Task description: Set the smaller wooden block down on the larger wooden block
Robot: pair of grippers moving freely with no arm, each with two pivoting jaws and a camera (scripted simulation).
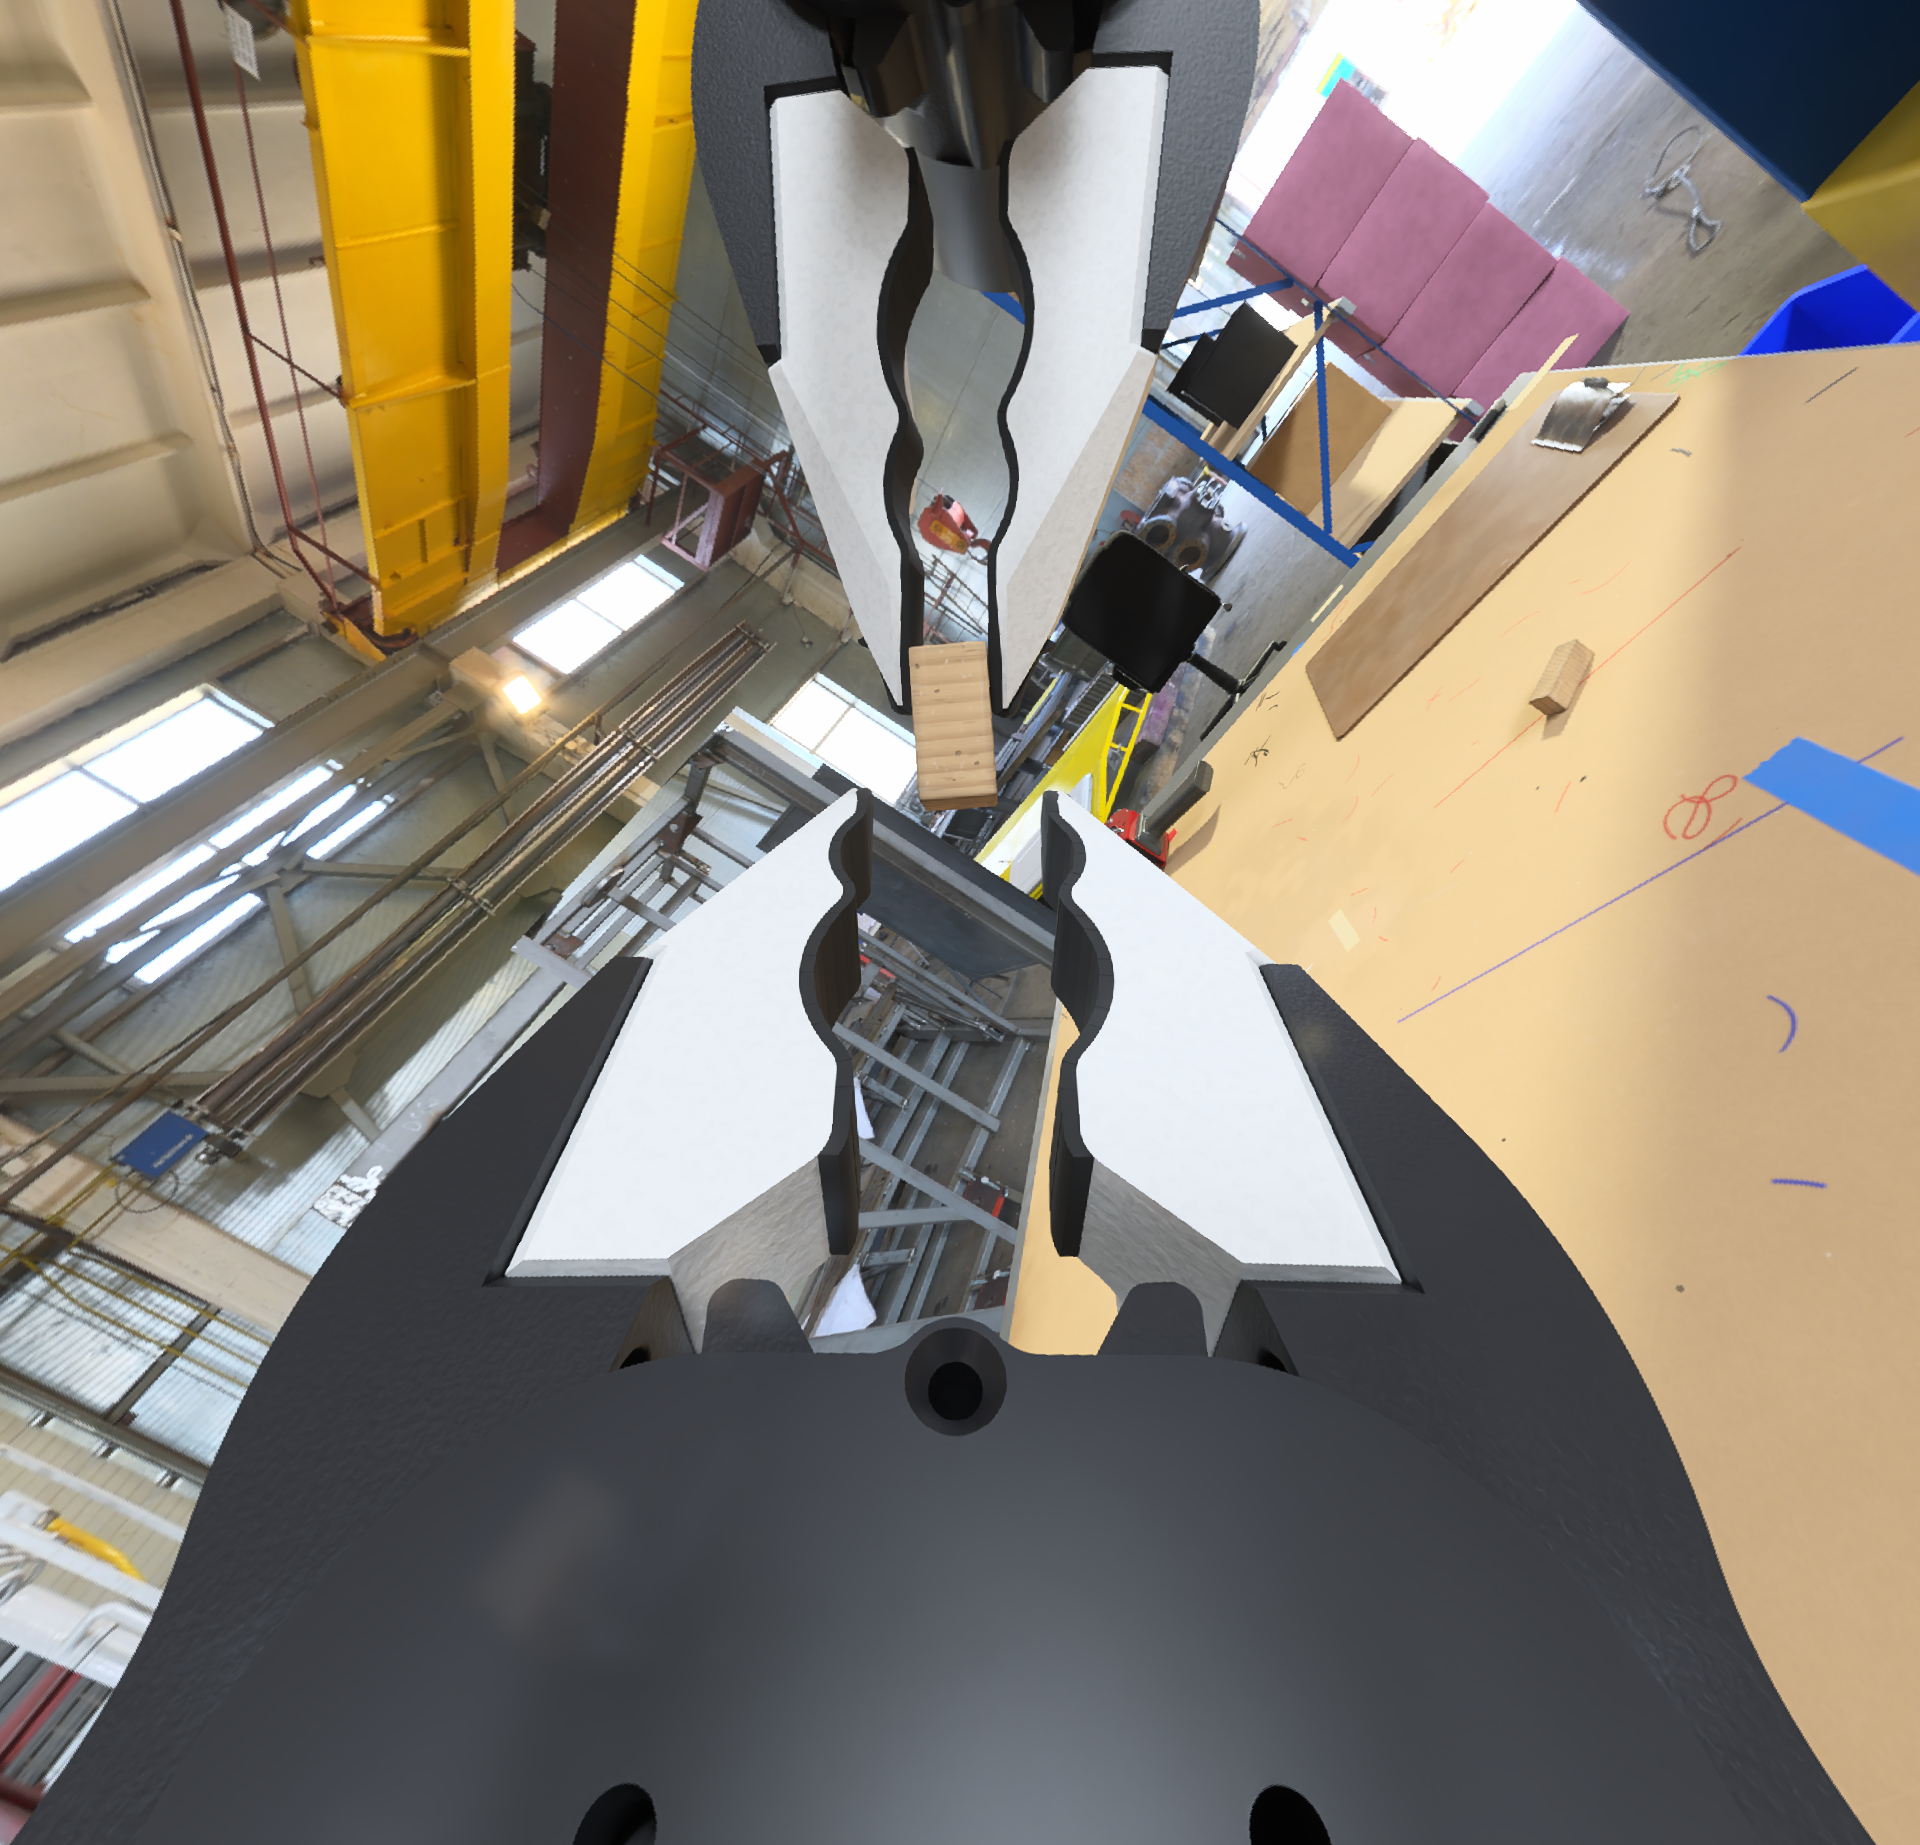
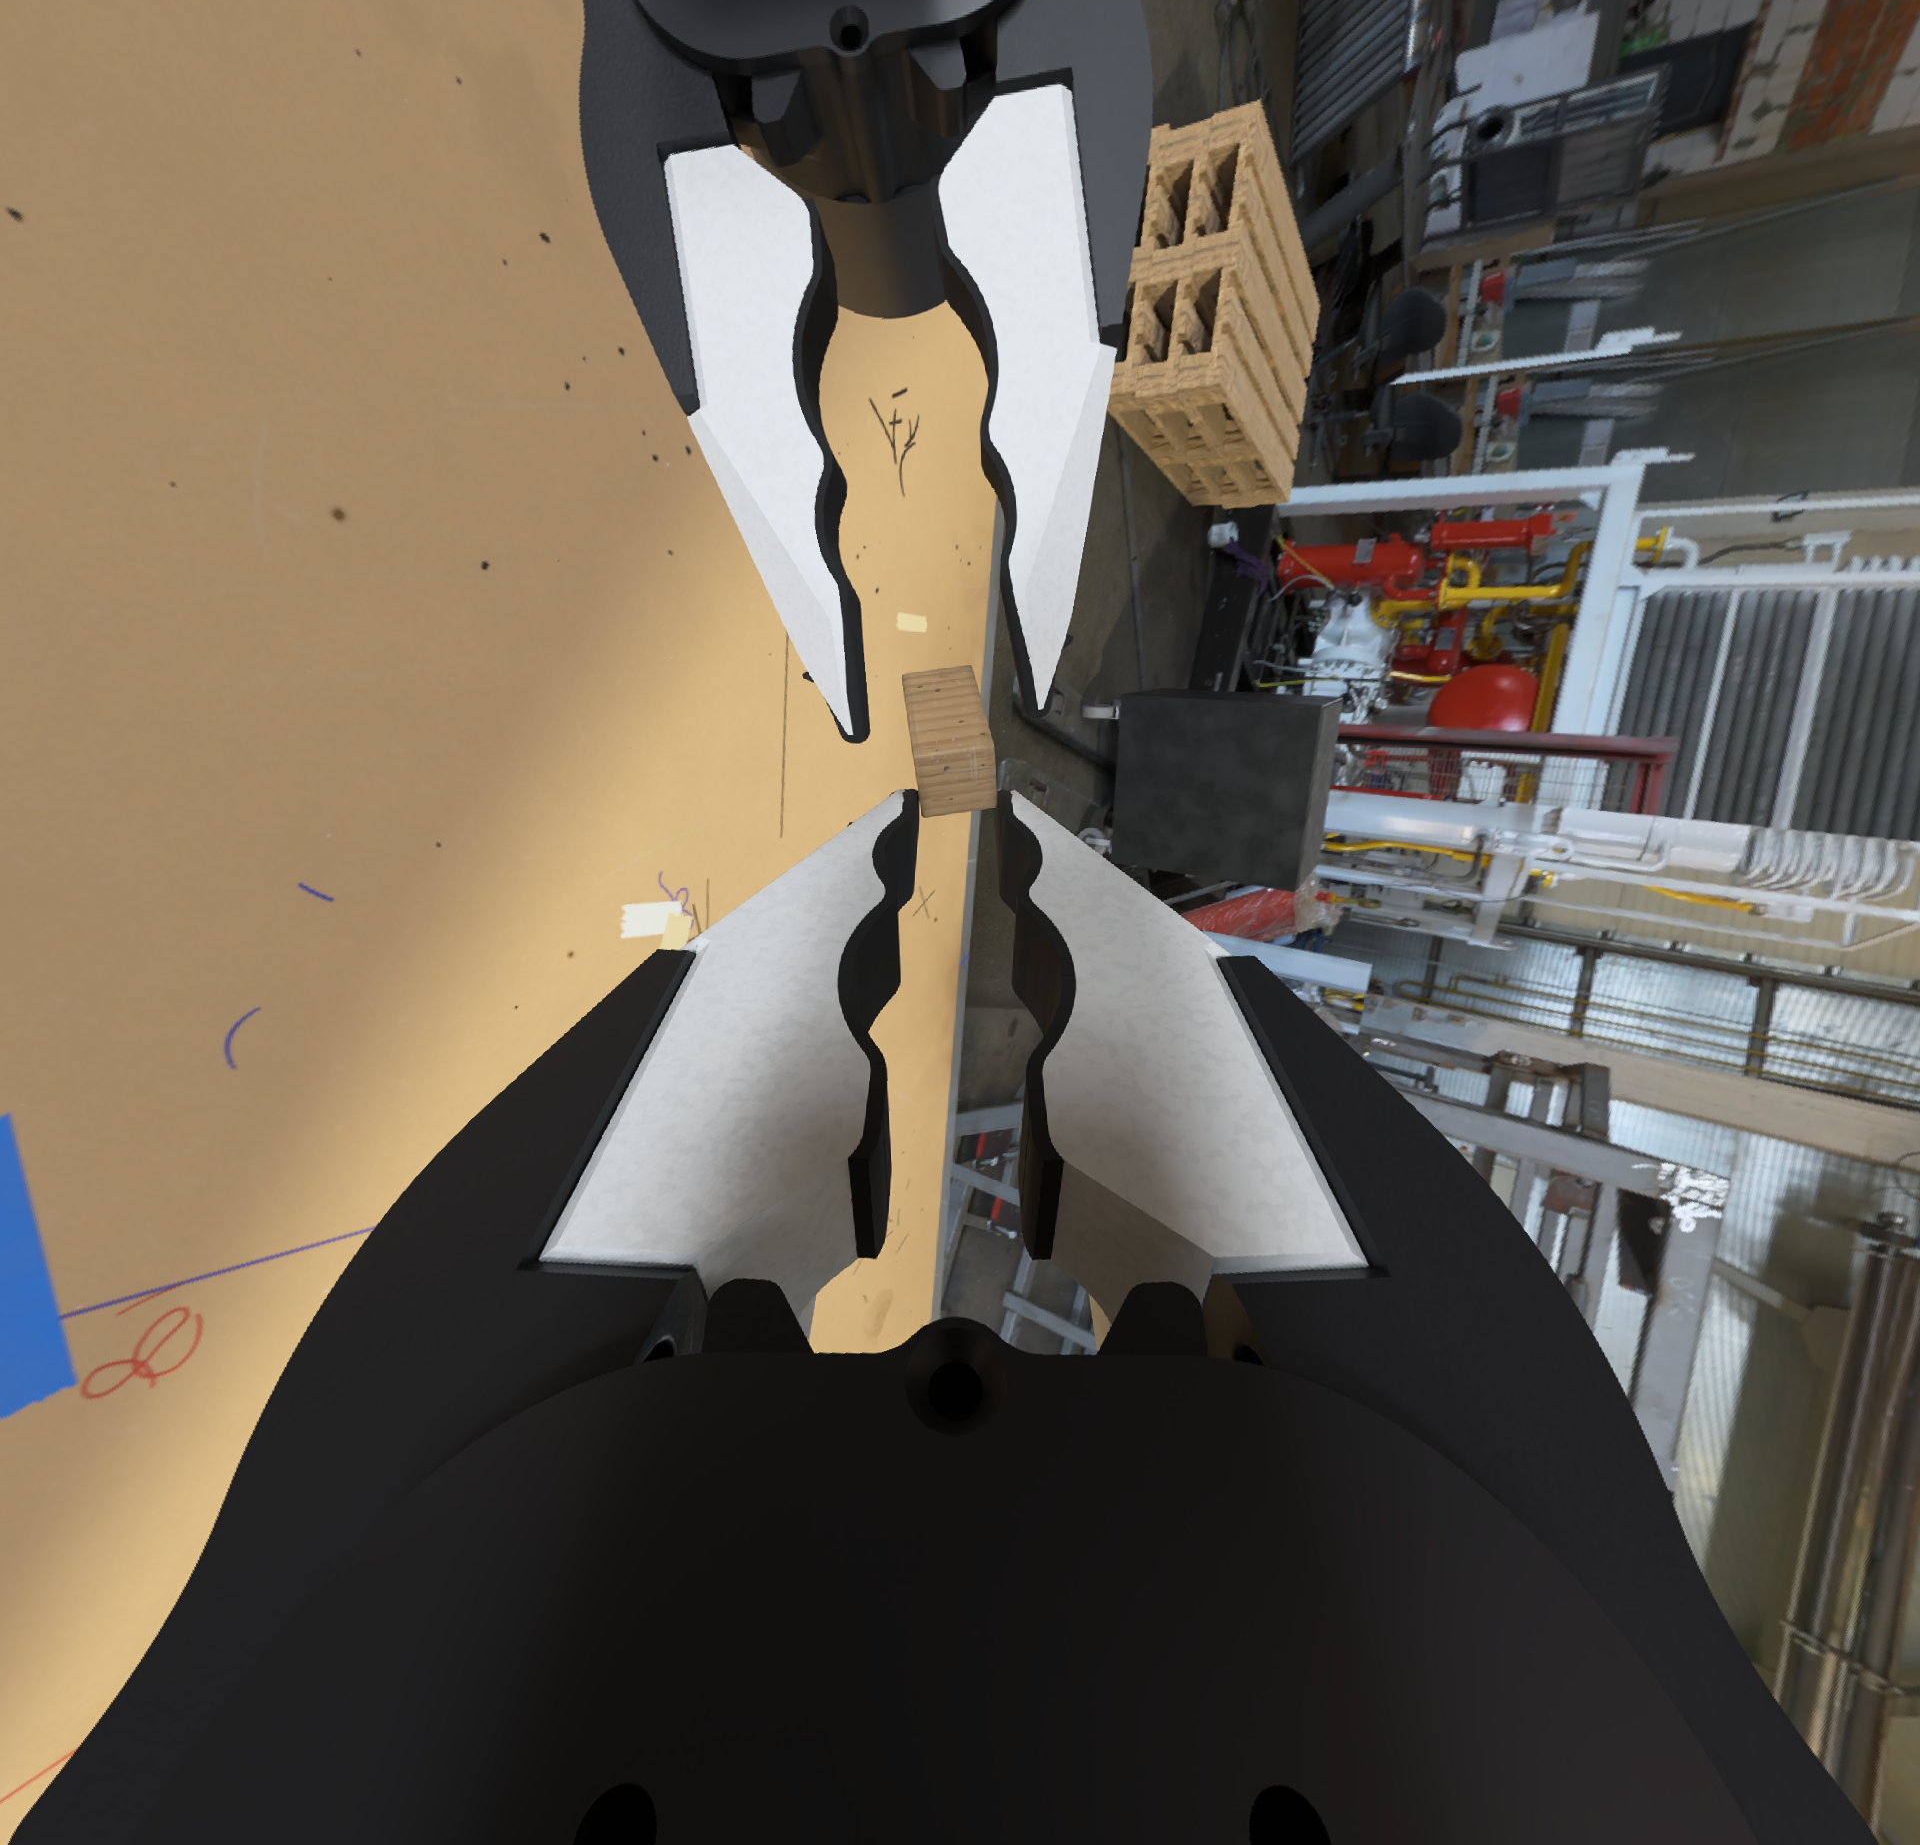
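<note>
An oblong light wooden block (image 1: 951,725) hangs in the air between the two grippers, which face each other tip to tip. My right gripper (image 1: 948,699) is shut on it; in the right wrist view the block (image 2: 948,746) sits between its fingertips (image 2: 956,803). My left gripper (image 1: 956,803) is open, its tips just at the block's free end; it also shows in the right wrist view (image 2: 947,721). A second wooden block (image 1: 1562,678) lies on the tan table (image 1: 1558,1068), off to the side of both grippers. I cannot tell which block is larger.
A brown clipboard (image 1: 1496,548) lies on the table beside the second block. A strip of blue tape (image 1: 1839,798) is stuck farther along the table. The table edge (image 2: 961,1068) runs just under the grippers. A blue bin (image 1: 1829,309) stands beyond the table.
</note>
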